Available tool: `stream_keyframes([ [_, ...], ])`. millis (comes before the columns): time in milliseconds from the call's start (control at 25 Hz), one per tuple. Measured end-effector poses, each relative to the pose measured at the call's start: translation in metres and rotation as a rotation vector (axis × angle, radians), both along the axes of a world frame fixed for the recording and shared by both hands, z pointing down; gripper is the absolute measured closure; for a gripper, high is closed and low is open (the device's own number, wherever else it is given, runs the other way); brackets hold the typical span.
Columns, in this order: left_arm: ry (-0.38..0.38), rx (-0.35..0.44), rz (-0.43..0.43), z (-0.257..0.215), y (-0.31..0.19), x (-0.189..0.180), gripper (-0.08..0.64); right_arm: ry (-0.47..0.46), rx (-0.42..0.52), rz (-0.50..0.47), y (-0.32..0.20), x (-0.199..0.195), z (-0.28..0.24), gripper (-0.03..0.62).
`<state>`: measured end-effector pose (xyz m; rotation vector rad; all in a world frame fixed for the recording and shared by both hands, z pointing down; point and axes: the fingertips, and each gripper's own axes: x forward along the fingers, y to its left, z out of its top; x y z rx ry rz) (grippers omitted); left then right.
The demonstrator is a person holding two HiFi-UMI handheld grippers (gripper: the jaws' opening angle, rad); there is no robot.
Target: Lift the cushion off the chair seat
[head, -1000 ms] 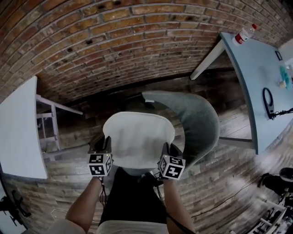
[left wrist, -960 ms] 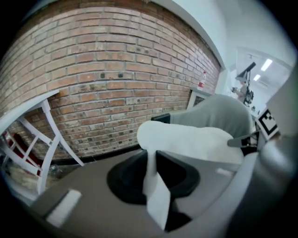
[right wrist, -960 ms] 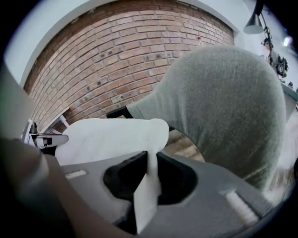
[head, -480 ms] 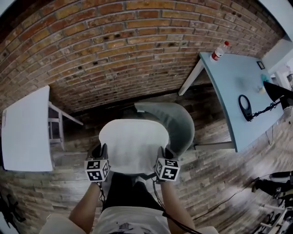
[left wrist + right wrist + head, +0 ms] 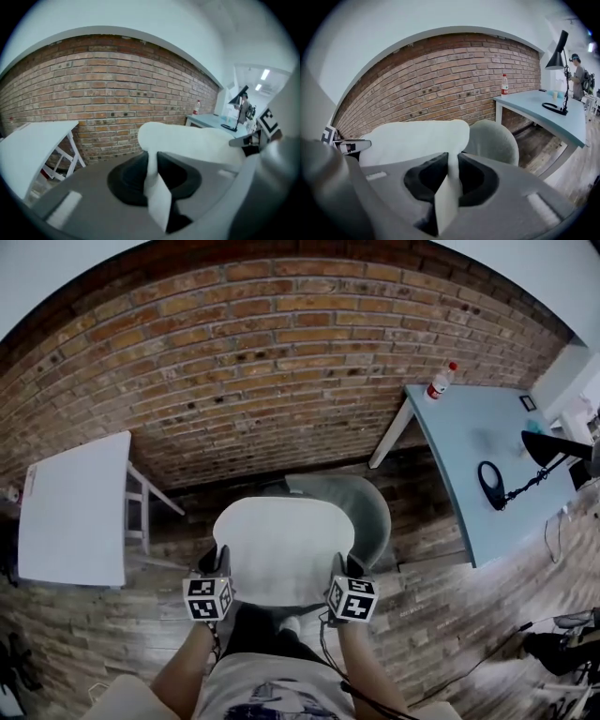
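In the head view the cushion covers the chair seat, so of the chair we see only the grey backrest curving behind it, and we cannot tell whether cushion and seat touch. A brick wall rises beyond, over a dark plank floor. A white table stands at the left, and a blue table at the right has a bottle on its far corner. The left gripper and right gripper hold the cushion's two near corners, their tips partly hidden by its edge.

In the left gripper view the gripper's own grey body fills the lower half. We see its jaws pinched together on a thin fold of the cushion's edge. The cushion bulges out beyond them toward the right, and the far gripper's marker cube is blurred at the frame's edge.

In the right gripper view the jaws are likewise clamped on the cushion's edge. The cushion stretches away to the left, with the chair's backrest just behind it at the right. A black lamp stands on the blue table, and a person at the far right is too small to make out
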<state>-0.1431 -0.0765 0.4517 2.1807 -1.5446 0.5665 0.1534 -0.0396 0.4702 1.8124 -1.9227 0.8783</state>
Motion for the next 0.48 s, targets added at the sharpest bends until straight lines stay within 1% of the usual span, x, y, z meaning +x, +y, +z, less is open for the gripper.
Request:
stream_keyframes([
  [200,0.013,0.031,-0.003,-0.022,0.006,-0.003,0.505,-0.004,0.03,-0.01,0.002,0.0,-0.024,0.532],
  [480,0.005,0.067,0.007,-0.043,0.012,-0.004,0.505,-0.007,0.065,-0.013,0.014,-0.004,-0.044,0.532],
])
